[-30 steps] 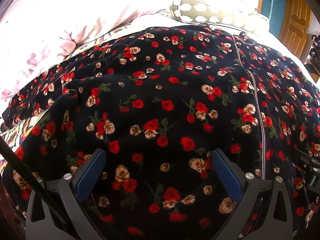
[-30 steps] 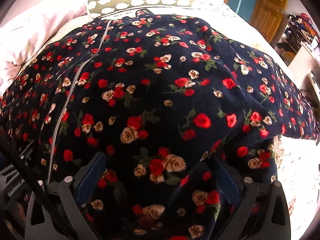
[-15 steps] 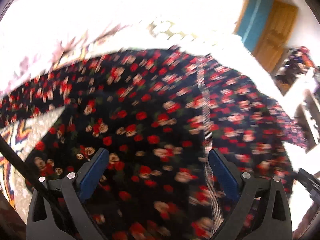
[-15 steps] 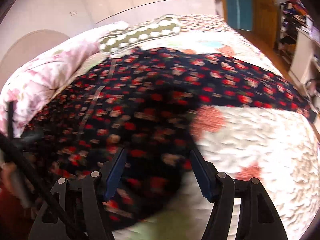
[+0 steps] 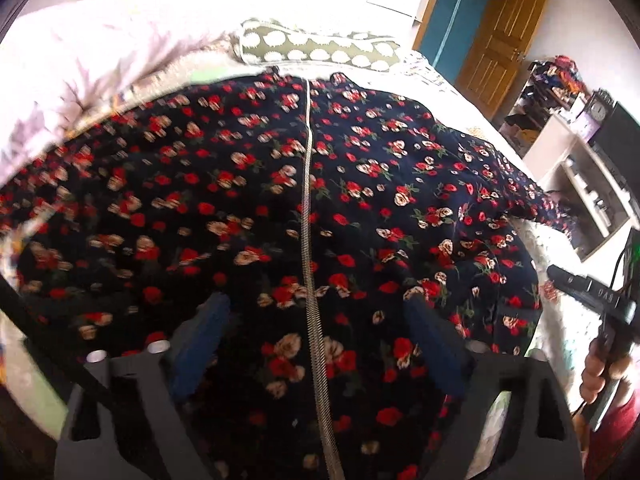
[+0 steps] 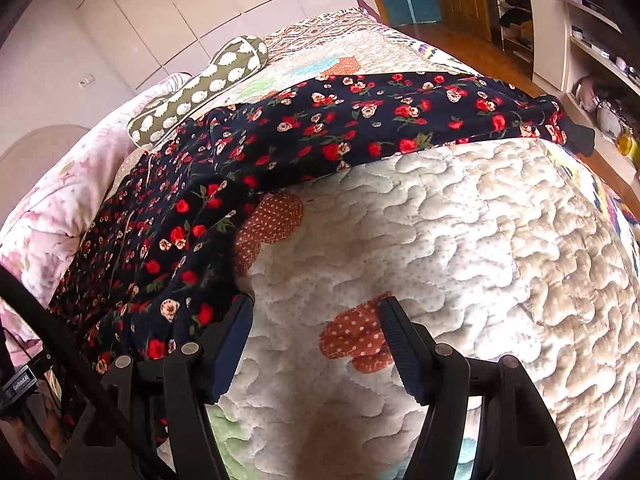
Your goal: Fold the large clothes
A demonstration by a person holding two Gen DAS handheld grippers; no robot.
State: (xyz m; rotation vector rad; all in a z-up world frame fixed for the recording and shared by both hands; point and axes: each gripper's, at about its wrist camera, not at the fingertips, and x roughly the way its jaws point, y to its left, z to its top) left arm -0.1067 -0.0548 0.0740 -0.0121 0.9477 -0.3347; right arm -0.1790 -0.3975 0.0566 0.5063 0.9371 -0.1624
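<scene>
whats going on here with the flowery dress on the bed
A person is folding a large dark floral garment spread zipper-up on a quilted bedspread. The left hand-held gripper hangs over the zipper near the hem, jaws open, having just narrowed, with cloth below them but not pinched. The right hand-held gripper is off to the side over bare quilt, open and empty. One sleeve lies stretched out across the bed. No fold is visible yet.

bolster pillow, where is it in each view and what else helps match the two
Left wrist: the bolster lies top centre, just beyond the dress collar.
Right wrist: it sits upper left, slanted, beside the pink duvet.
Shared landmark: the floral dress, and the wooden door.
</scene>
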